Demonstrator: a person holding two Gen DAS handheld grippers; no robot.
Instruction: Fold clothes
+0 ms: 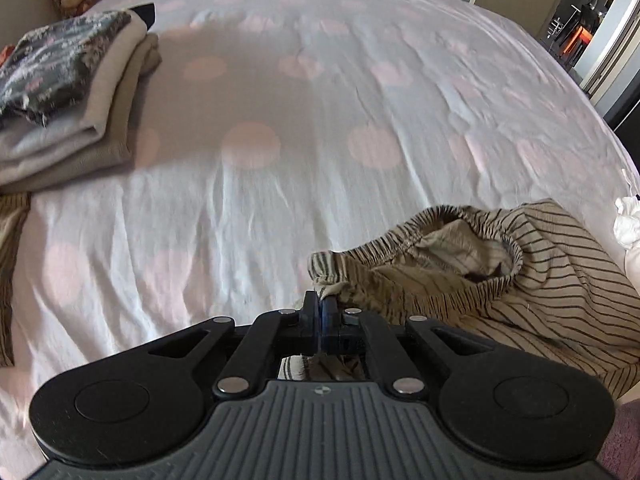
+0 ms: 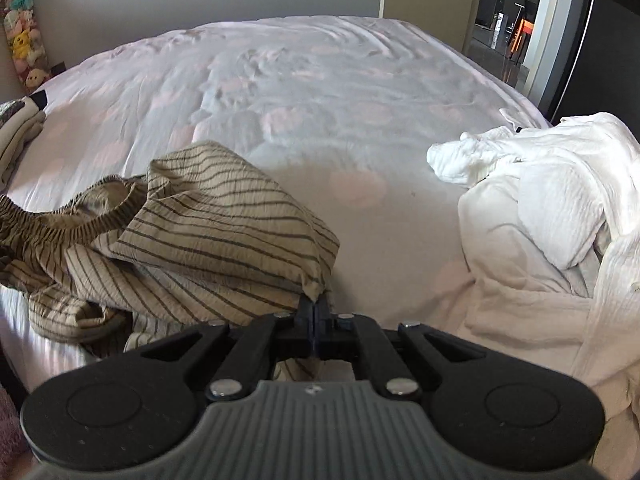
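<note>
A bed (image 1: 320,80) with a pale sheet printed with pink dots fills both views. At its far left corner sits a stack of folded clothes (image 1: 72,112), topped by a dark floral piece. To the right lies a crumpled heap of white clothing (image 2: 540,208), close beside the work area but not touching the striped garment. Soft toys (image 2: 24,48) hang at the wall behind the bed, and an open doorway (image 2: 516,28) shows at the far right.

The striped garment (image 2: 224,220), beige with thin dark lines and a gathered elastic waistband, lies bunched on the near edge of the bed, partly lifted.

The left tongs (image 1: 320,300) are pressed together, pinching a bit of fabric by the waistband. The right tongs (image 2: 316,300) are nearly together, pinching a corner of the same garment, which rises in a peak from their tips.
</note>
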